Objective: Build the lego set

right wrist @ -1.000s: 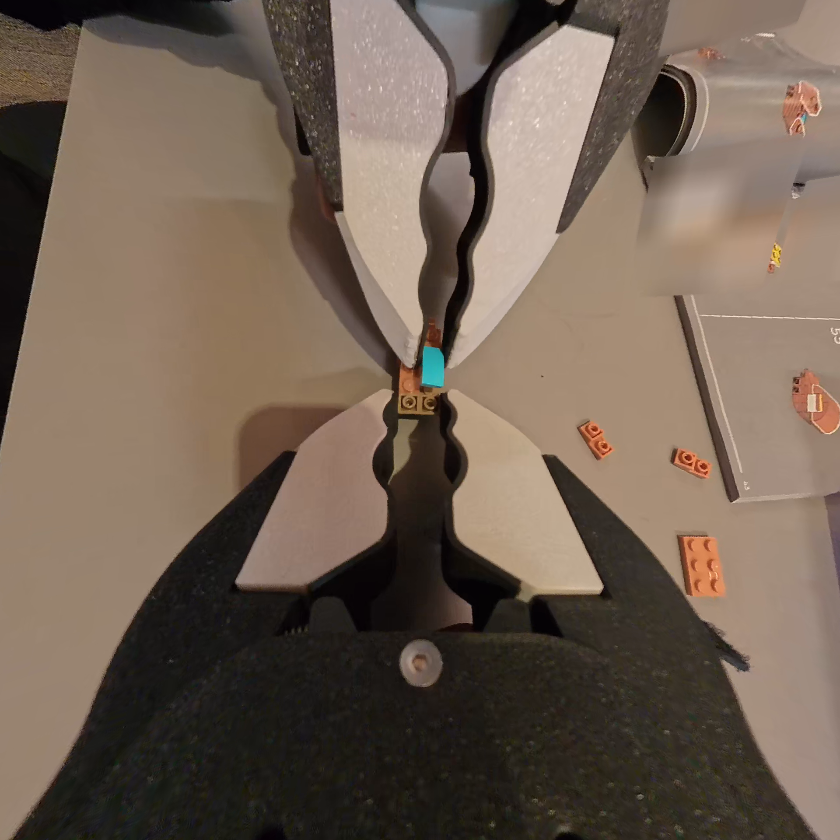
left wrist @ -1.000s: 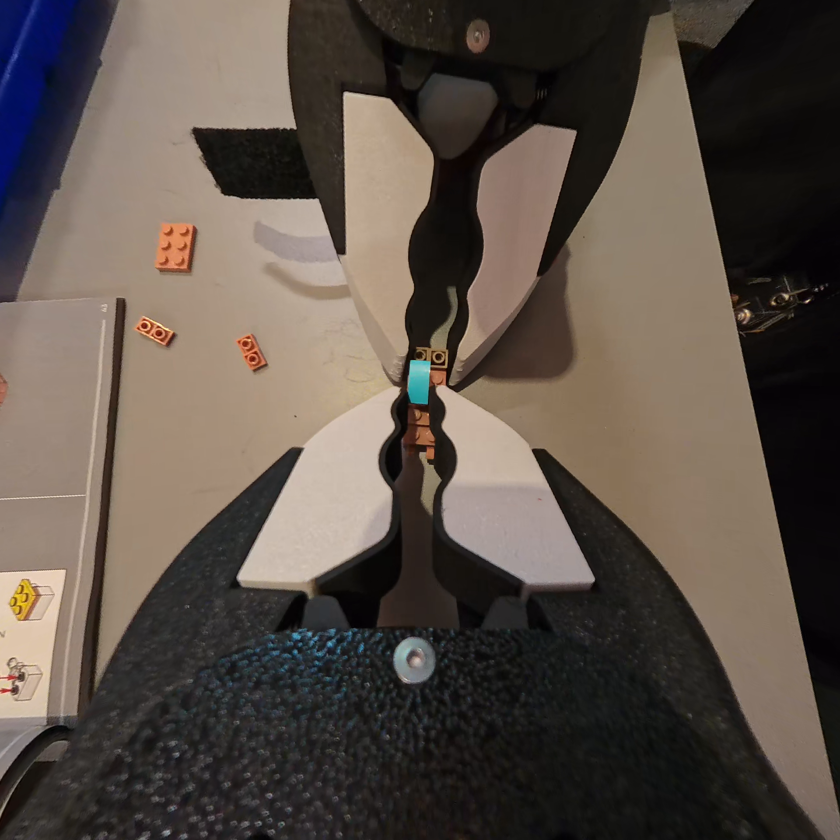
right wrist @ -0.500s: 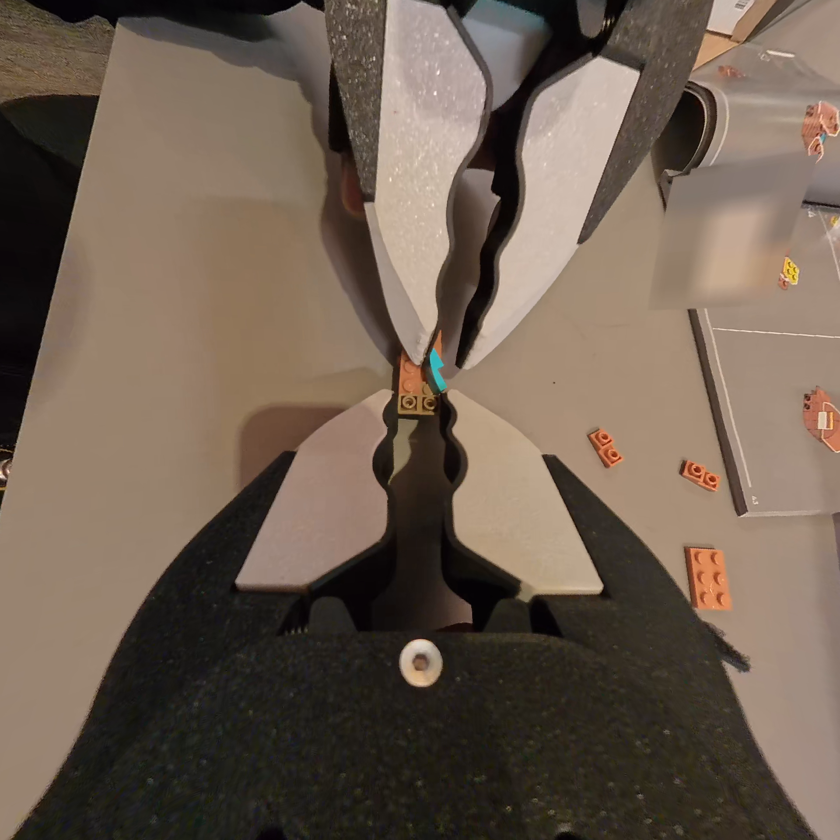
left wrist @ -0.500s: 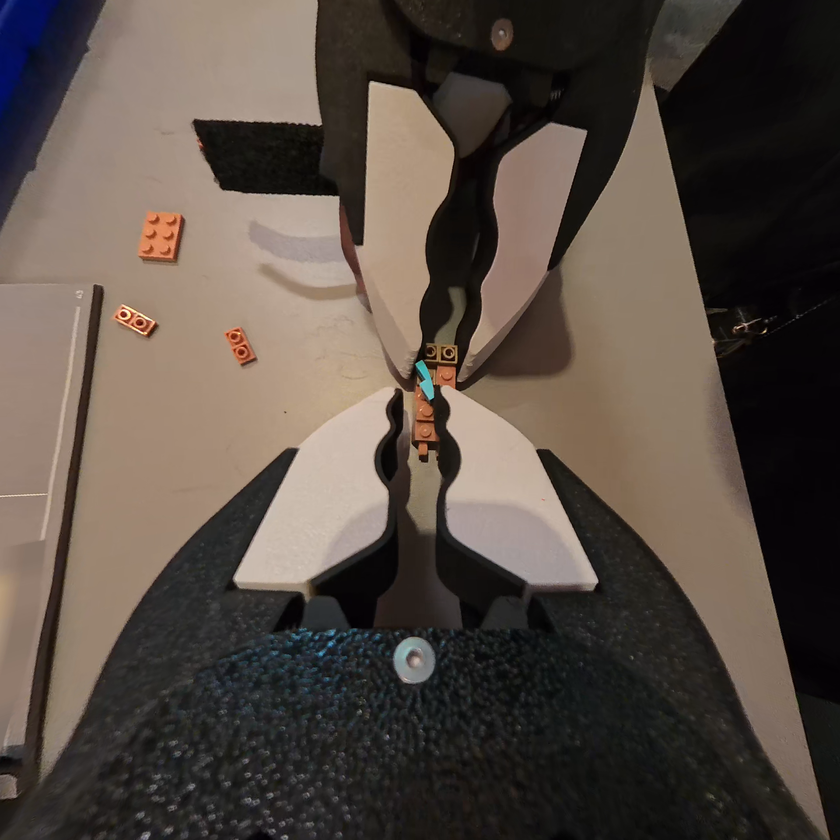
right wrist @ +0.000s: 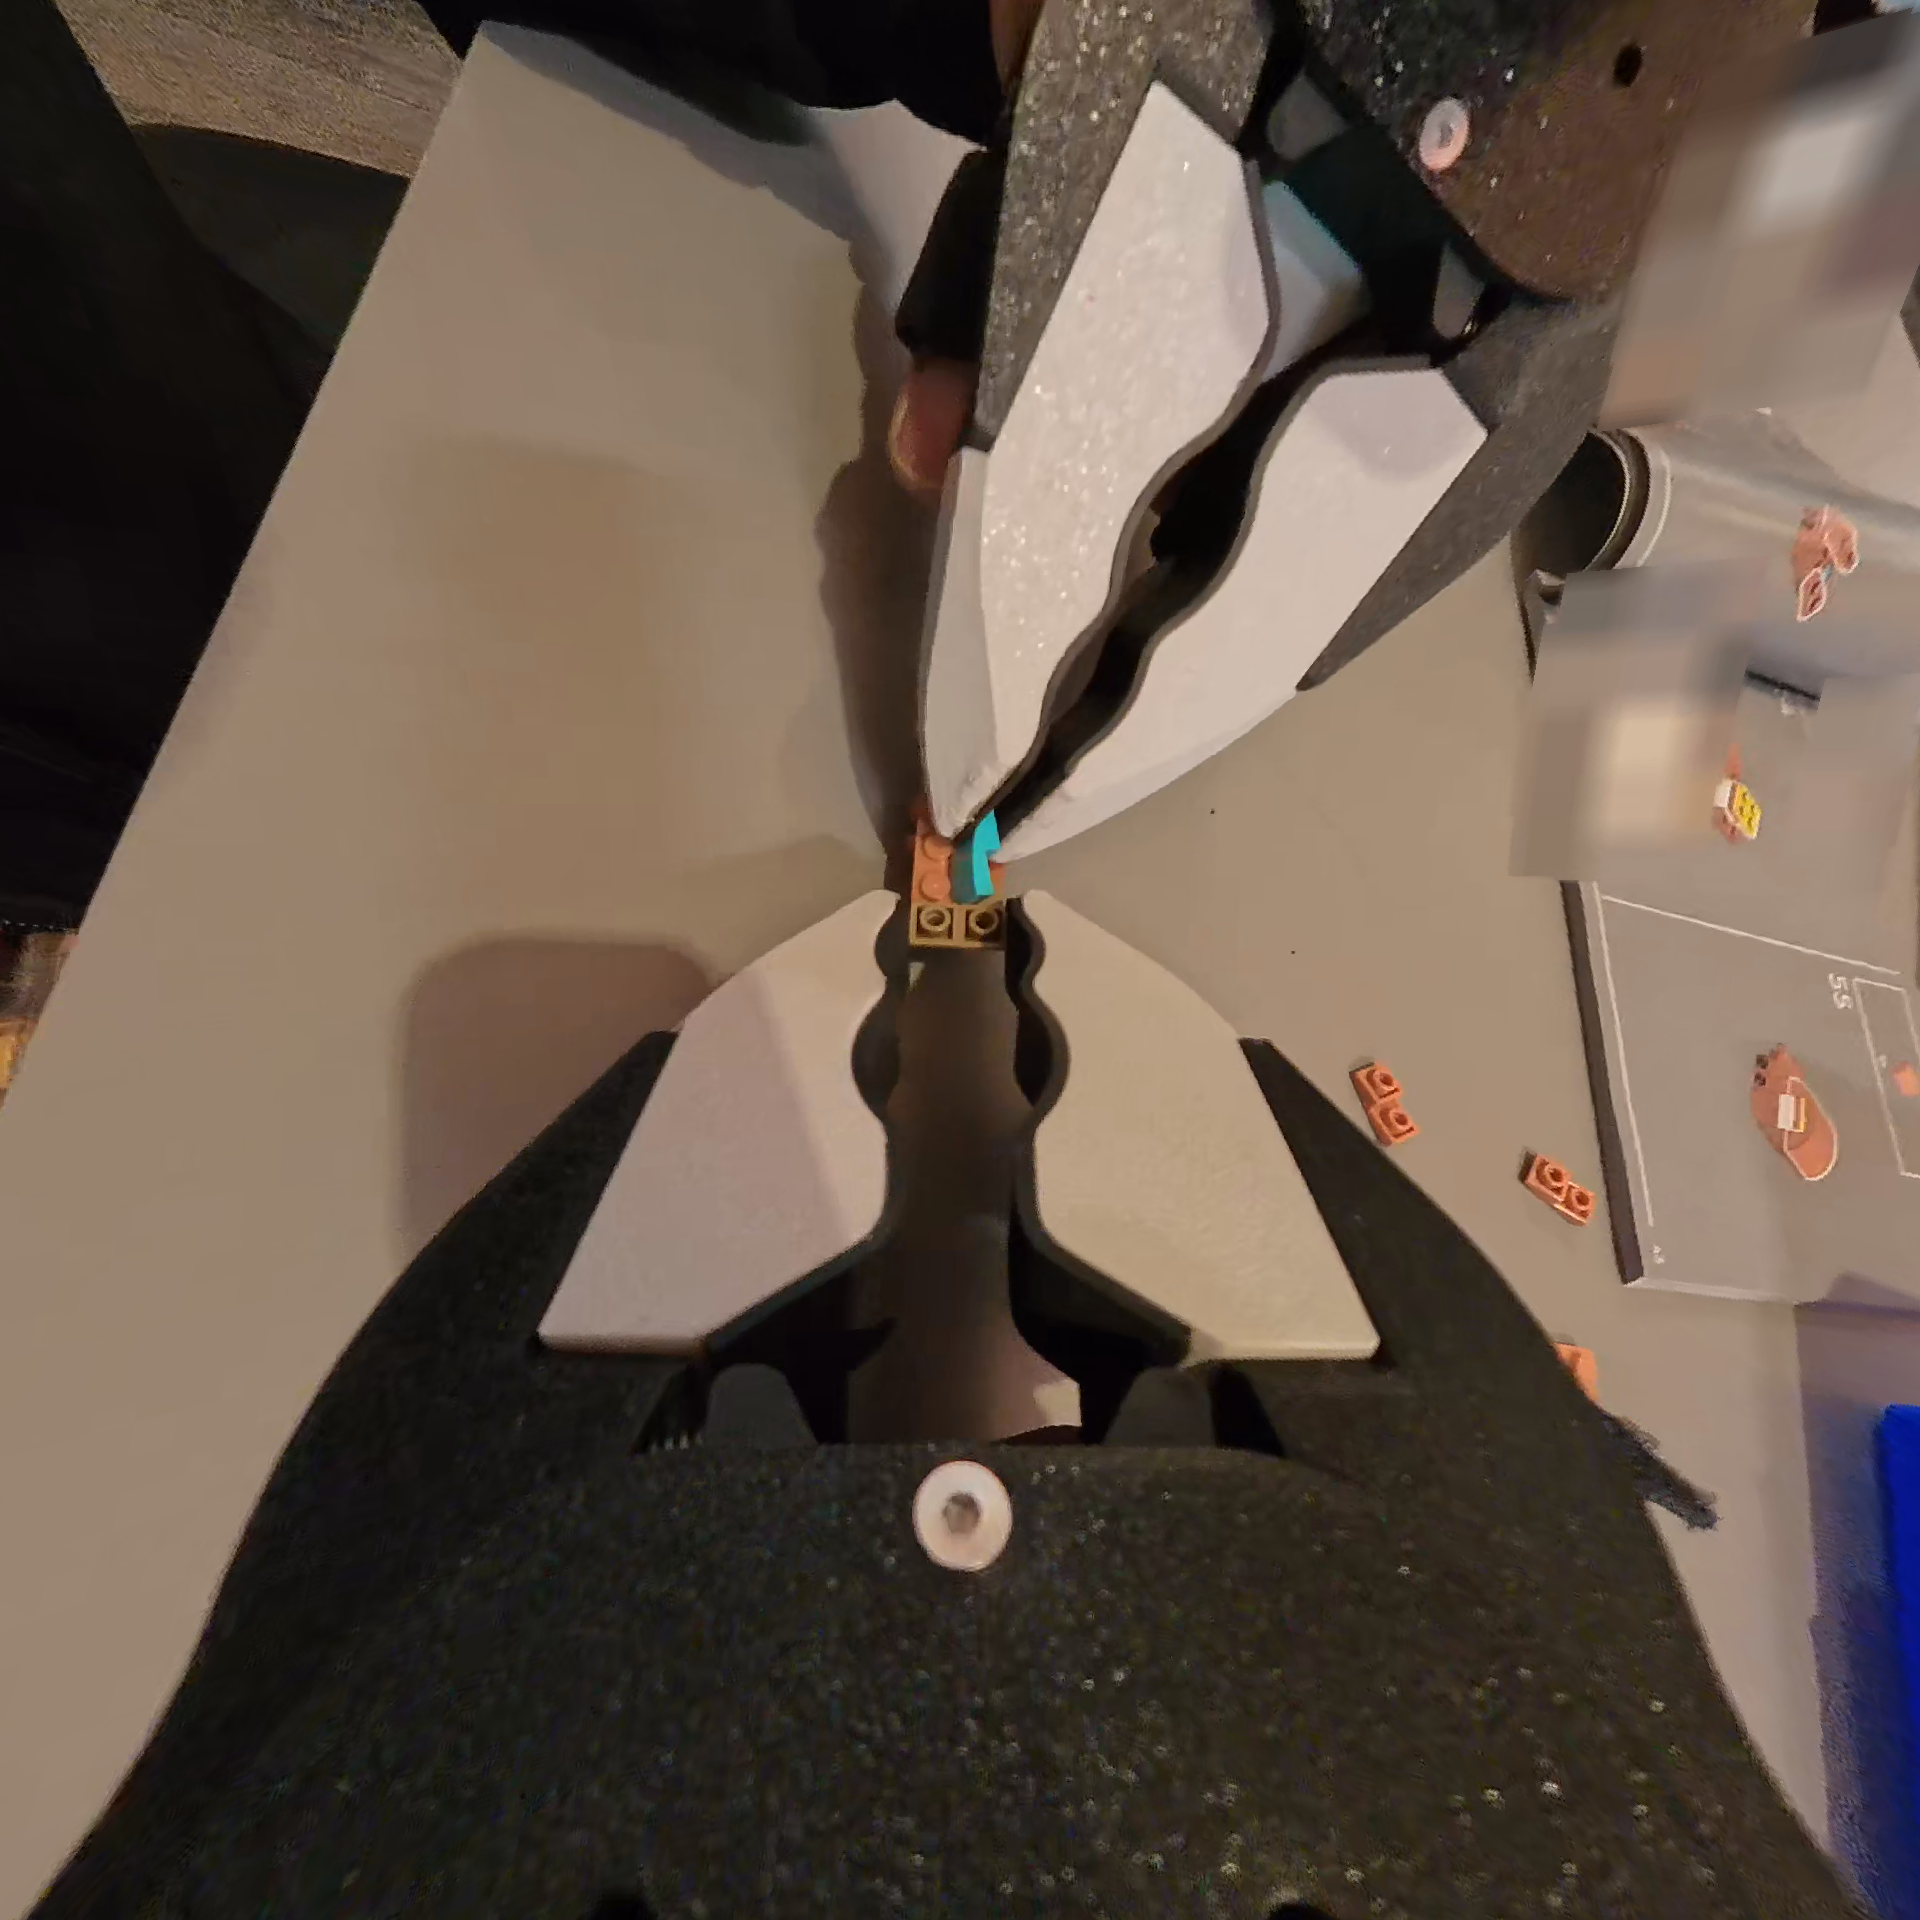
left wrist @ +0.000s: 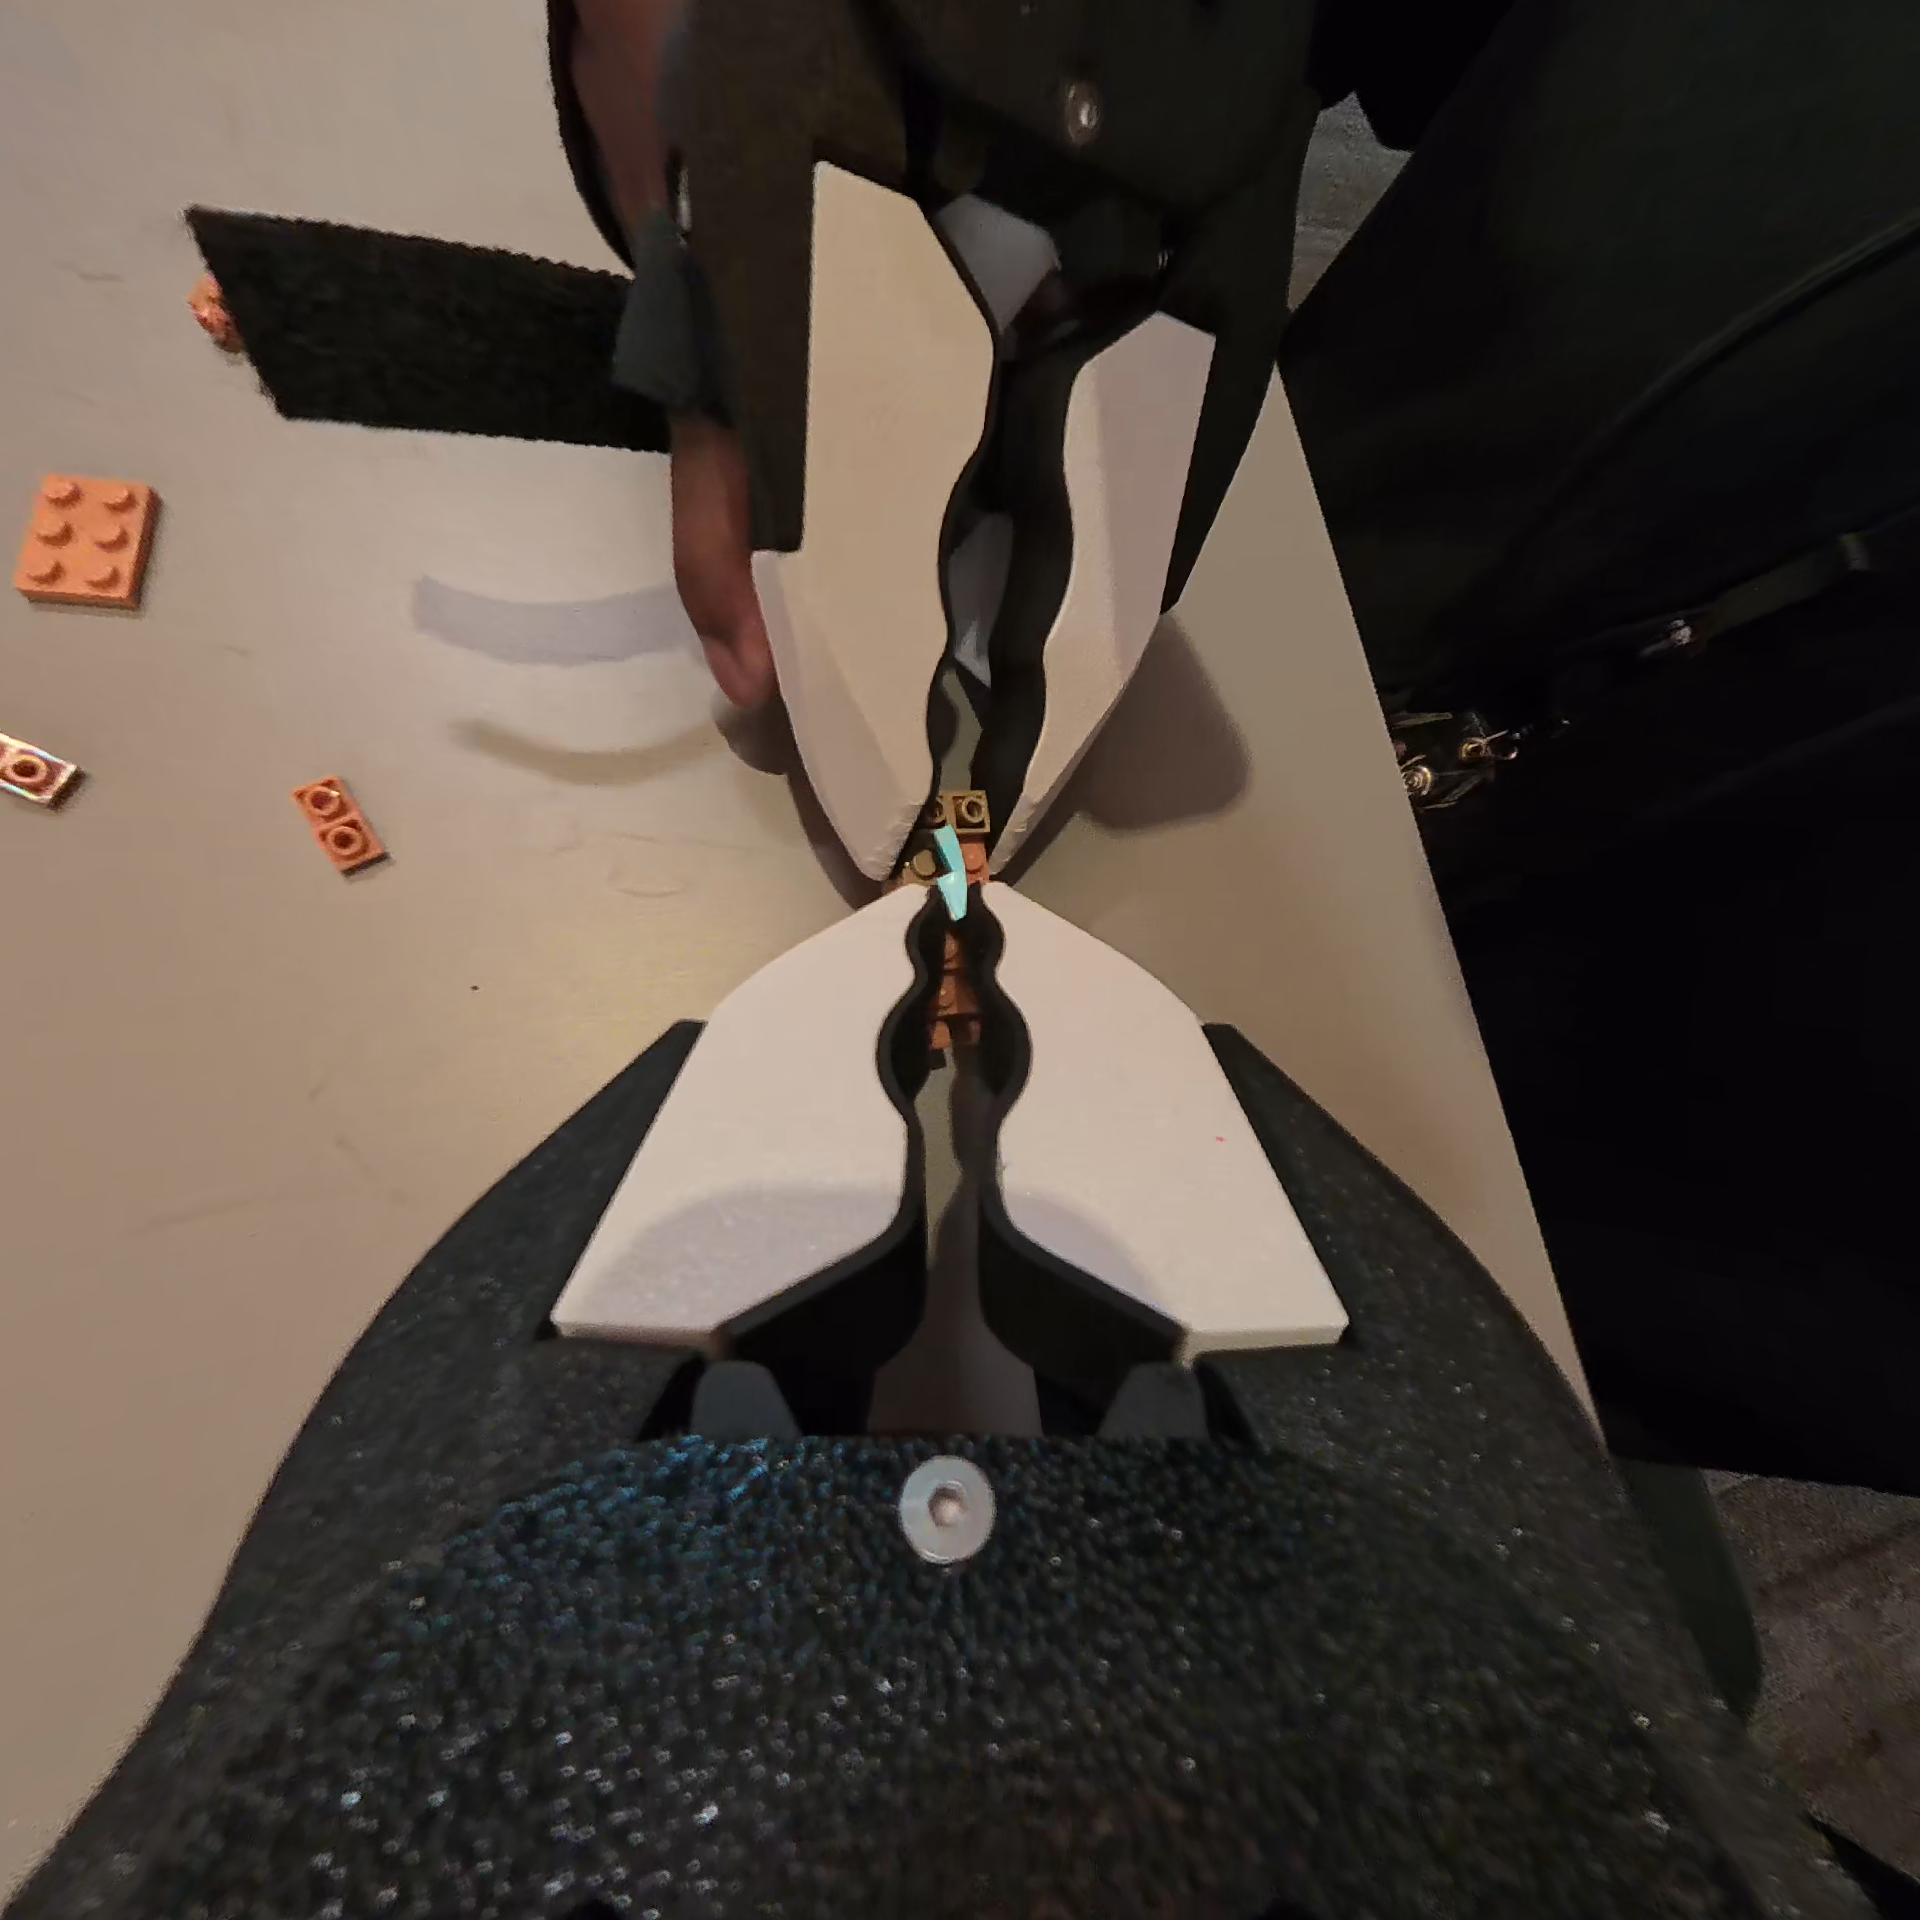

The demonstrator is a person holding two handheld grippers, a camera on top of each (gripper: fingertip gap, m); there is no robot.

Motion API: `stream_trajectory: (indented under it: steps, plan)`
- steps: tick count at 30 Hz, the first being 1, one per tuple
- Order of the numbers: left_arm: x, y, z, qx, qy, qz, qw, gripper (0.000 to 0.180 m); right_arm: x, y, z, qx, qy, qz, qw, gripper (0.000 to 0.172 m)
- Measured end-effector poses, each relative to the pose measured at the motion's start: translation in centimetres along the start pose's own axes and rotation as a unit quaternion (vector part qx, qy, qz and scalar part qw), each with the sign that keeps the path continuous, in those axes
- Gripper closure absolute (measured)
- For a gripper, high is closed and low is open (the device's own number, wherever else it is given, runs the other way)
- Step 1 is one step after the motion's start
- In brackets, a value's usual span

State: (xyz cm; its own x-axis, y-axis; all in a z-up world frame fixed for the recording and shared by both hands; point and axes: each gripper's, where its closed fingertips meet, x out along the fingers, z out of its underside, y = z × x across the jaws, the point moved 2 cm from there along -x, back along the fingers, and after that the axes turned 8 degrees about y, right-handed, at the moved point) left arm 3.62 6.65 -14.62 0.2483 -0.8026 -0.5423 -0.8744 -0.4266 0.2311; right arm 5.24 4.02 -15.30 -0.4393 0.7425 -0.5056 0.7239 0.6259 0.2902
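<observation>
Jaws of left gripper (left wrist: 954, 902) pinched on a thin turquoise piece (left wrist: 950, 878), set against the top of a small orange-and-tan brick assembly (right wrist: 951, 899). Jaws of right gripper (right wrist: 954, 930) clamped on the tan end of that assembly, held just above the grey bench (left wrist: 312, 1039). Tips of both grippers nearly touching. Loose orange plates (left wrist: 338, 826) scattered nearby, beside an open instruction booklet (right wrist: 1766, 1091).
</observation>
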Motion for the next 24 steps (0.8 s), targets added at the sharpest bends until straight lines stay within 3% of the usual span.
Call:
stream_trajectory:
  steps: [9, 24]
  plan:
    - [0.06, 0.37, -0.17, 0.009, -0.007, -0.022, 1.0, 0.175, -0.11, -0.2, -0.61, -0.085, 0.027, 0.033, 0.995, 0.155]
    - [-0.27, -0.19, -0.07, 0.009, -0.001, -0.052, 0.999, 0.173, -0.12, -0.23, -0.78, -0.109, 0.034, 0.047, 0.992, 0.155]
